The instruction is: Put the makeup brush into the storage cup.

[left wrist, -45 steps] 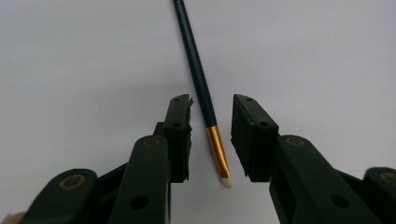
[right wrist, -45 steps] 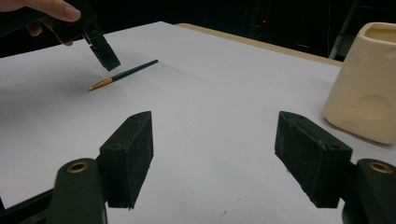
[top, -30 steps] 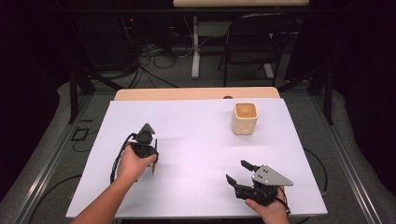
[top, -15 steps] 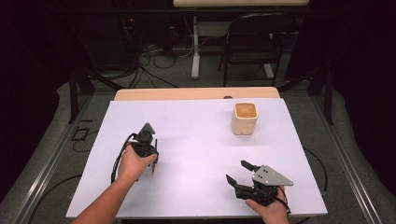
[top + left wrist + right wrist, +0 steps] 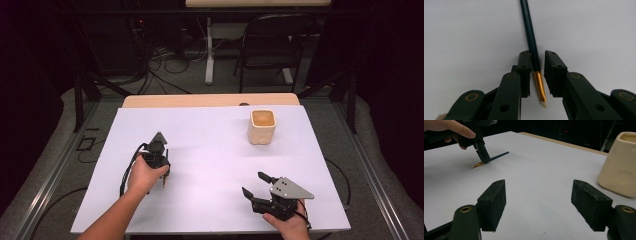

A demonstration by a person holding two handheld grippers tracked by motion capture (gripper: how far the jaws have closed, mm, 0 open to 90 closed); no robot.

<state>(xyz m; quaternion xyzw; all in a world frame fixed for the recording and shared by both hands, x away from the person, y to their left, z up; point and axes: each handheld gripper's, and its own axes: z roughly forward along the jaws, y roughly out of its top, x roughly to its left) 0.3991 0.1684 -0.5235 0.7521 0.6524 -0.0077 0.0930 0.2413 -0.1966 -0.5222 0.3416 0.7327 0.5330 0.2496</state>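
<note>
A thin paintbrush (image 5: 531, 37) with a dark handle, gold ferrule and pale tip lies flat on the white sheet. My left gripper (image 5: 537, 53) points down over it, and its jaws have just been closing around the handle. One pad touches the handle and a narrow gap remains at the other. In the high view the left gripper (image 5: 162, 172) is left of centre, held by a hand. My right gripper (image 5: 254, 183) rests near the front right edge, jaws wide apart with nothing between them. From the right gripper view (image 5: 539, 183) I see the left gripper (image 5: 482, 155) over the brush (image 5: 496, 156).
A cream square cup (image 5: 262, 127) stands upright at the back right of the white sheet (image 5: 210, 130), close on the right in the right gripper view (image 5: 621, 165). Cables trail off the table's left side. A chair and desk legs stand beyond the far edge.
</note>
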